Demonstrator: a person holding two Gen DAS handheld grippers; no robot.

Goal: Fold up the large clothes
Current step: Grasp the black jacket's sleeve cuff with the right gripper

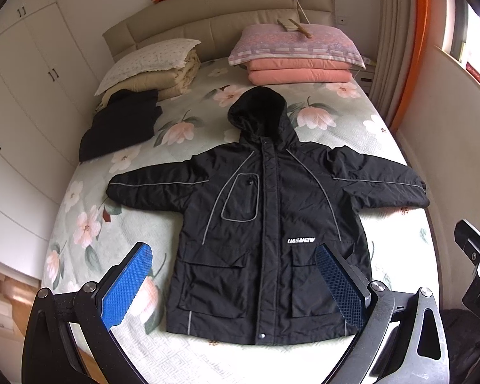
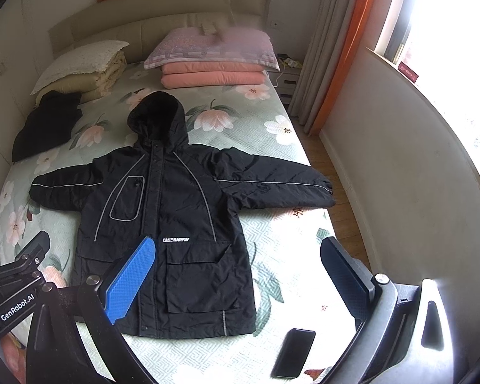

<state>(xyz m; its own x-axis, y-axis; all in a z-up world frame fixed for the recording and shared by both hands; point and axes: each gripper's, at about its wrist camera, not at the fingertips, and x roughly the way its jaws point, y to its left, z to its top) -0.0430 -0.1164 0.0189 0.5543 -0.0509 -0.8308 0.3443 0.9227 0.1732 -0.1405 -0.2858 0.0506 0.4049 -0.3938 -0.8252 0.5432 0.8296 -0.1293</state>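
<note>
A black hooded jacket (image 1: 265, 211) lies flat, front up, on the floral bedspread (image 1: 137, 224), sleeves spread to both sides, hood toward the headboard. It also shows in the right wrist view (image 2: 176, 211). My left gripper (image 1: 233, 288) is open and empty, held above the jacket's hem near the foot of the bed. My right gripper (image 2: 240, 281) is open and empty, above the jacket's lower right side. The left gripper's body shows at the left edge of the right wrist view (image 2: 19, 275).
A folded black garment (image 1: 121, 124) lies at the far left by cream bedding (image 1: 150, 67). Pink folded blankets and a pillow (image 1: 297, 60) sit at the headboard. A black phone (image 2: 294, 352) lies on the bed's near right corner. Wardrobes left, curtains and window right.
</note>
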